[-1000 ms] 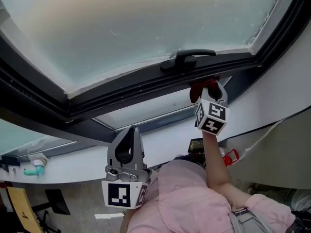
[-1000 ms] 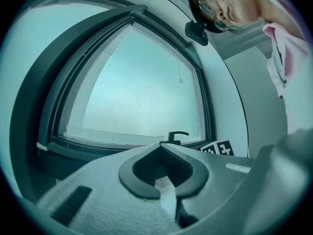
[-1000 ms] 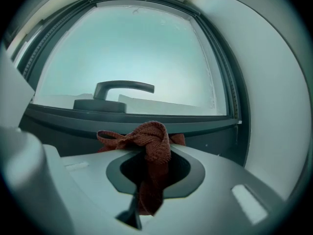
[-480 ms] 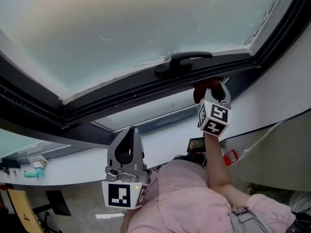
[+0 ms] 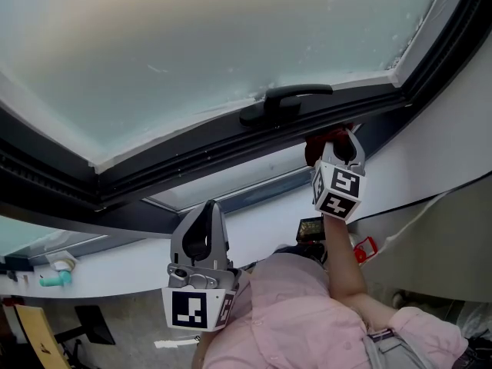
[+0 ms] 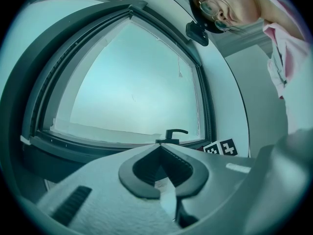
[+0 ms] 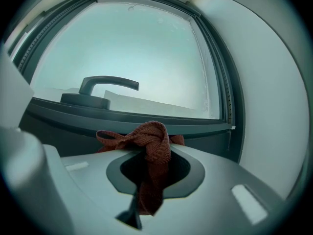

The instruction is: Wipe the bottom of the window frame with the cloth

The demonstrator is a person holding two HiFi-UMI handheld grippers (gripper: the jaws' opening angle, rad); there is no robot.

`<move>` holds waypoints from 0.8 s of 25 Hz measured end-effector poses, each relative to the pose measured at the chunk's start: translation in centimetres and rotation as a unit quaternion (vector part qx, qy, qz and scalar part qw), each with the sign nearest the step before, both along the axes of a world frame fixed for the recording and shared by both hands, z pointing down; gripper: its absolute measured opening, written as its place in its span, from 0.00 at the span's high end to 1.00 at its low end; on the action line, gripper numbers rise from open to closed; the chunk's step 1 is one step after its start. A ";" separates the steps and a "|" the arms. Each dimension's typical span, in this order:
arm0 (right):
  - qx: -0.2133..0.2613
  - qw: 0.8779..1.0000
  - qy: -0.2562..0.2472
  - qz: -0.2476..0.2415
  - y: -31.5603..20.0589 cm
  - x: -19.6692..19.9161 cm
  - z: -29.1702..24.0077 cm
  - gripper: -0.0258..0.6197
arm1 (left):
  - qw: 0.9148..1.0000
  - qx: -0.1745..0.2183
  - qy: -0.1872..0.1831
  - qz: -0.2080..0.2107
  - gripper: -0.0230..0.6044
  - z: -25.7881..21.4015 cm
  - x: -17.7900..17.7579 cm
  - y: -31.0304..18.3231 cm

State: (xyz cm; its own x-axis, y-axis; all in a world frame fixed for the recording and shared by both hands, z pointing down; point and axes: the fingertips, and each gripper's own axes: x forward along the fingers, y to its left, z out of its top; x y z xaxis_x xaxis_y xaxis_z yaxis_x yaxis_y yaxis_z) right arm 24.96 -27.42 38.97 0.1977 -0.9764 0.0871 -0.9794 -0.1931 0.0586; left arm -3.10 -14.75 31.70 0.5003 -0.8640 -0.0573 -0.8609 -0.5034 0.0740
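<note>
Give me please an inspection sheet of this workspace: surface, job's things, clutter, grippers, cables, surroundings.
Surface: dark bottom rail of the window frame, below a frosted pane; a dark handle sits on it.
Job's things: red cloth, bunched against the bottom rail, just right of the handle.
Clutter: a small teal item on the white ledge at lower left; a small red item lower right; neither can be identified.
Grippers: right gripper shut on the cloth, raised to the rail; left gripper shut, empty, held low, away from the window.
Cables: nothing seen.
Surroundings: white wall at right; the person's pink shirt below.
</note>
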 end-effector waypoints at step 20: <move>-0.007 0.999 -0.005 0.052 -0.7 5.8 0.1 0.89 | 1.000 0.001 -0.004 0.019 0.97 -0.1 2.8 -1.9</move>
